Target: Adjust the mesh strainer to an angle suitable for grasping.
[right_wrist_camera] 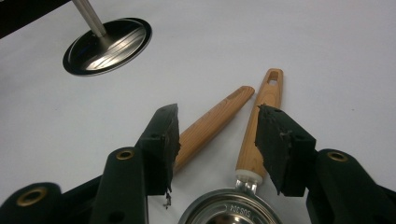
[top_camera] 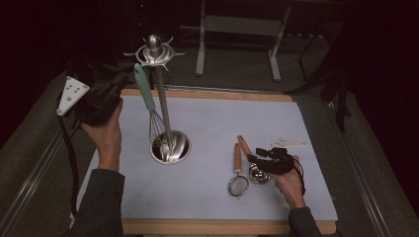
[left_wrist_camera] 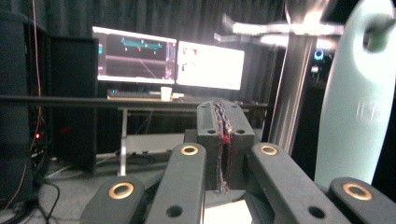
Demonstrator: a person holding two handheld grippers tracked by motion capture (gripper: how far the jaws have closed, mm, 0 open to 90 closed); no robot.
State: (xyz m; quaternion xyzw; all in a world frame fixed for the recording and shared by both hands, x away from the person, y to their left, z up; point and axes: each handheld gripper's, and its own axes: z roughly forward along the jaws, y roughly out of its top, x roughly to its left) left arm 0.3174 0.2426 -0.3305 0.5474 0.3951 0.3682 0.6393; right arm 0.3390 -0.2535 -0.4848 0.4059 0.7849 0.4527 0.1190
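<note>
A steel utensil stand (top_camera: 162,98) rises from its round base (top_camera: 170,147) on the pale mat. A whisk with a mint-green handle (top_camera: 144,89) hangs from the stand's top ring. My left gripper (top_camera: 123,79) is held high just left of that handle, shut with nothing between its pads (left_wrist_camera: 223,140); the handle (left_wrist_camera: 359,102) and the stand's pole (left_wrist_camera: 292,93) are close on its right. My right gripper (right_wrist_camera: 217,135) stands open low over two wooden-handled utensils: a small strainer (top_camera: 238,185) and a little metal cup (right_wrist_camera: 229,210). Both handles (right_wrist_camera: 210,126) (right_wrist_camera: 261,121) lie between its jaws, untouched.
The mat (top_camera: 212,123) lies on a wooden board (top_camera: 207,226) with dark table around it. Metal frame legs (top_camera: 200,49) stand beyond the far edge. Two lit monitors (left_wrist_camera: 135,56) glow in the background of the left gripper view.
</note>
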